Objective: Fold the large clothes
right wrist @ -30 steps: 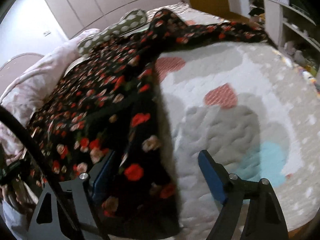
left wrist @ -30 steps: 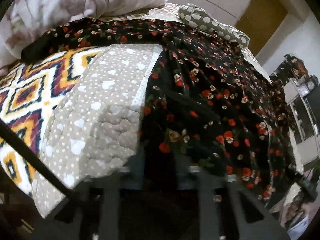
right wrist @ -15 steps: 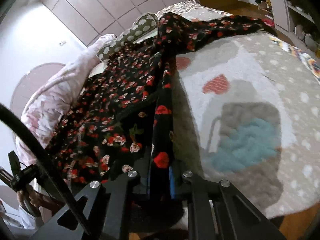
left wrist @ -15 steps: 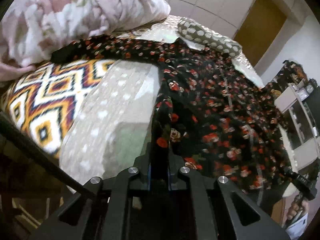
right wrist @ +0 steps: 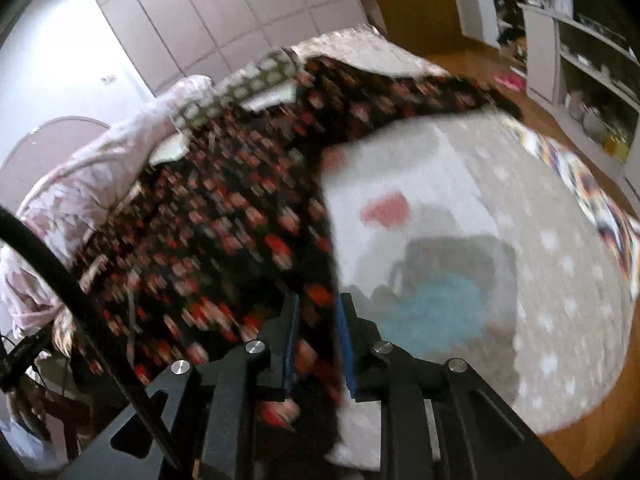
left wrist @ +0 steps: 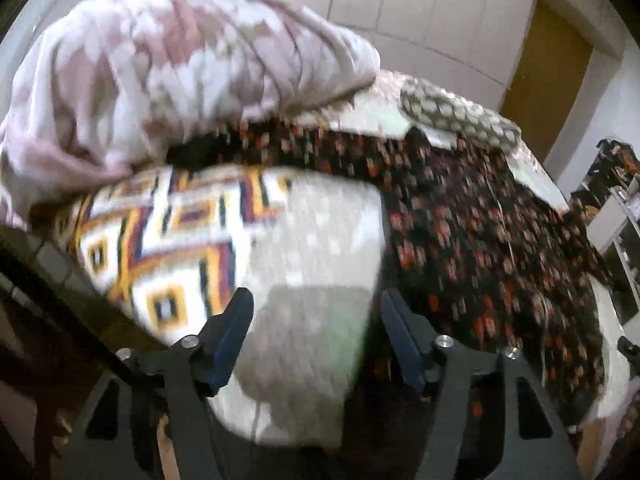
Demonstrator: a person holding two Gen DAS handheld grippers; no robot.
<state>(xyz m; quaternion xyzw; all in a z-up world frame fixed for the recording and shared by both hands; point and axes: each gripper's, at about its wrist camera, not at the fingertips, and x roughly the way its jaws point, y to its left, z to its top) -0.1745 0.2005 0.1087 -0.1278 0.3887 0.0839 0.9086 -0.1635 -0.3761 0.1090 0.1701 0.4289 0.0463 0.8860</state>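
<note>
A large black garment with red flowers (left wrist: 480, 240) lies spread across the bed, blurred by motion. My left gripper (left wrist: 315, 294) is opening, its jaws wide apart over the beige dotted bedspread (left wrist: 320, 240) with nothing between them; the garment's edge hangs just by its right finger (left wrist: 404, 336). In the right wrist view the garment (right wrist: 224, 220) covers the left half of the bed. My right gripper (right wrist: 319, 298) has the garment's near edge between its pads, which still press on the cloth while the jaws are opening slightly.
A pink and white blanket (left wrist: 180, 80) is heaped at the head of the bed beside a dotted pillow (left wrist: 452, 116). A geometric orange and white cover (left wrist: 172, 240) lies on the left. A shelf unit (right wrist: 592, 80) and wooden floor flank the bed's right side.
The left gripper, shut on the garment's edge before, has let it go, opened and risen. The right gripper, open a second ago, closed on the garment's edge and lifted it.
</note>
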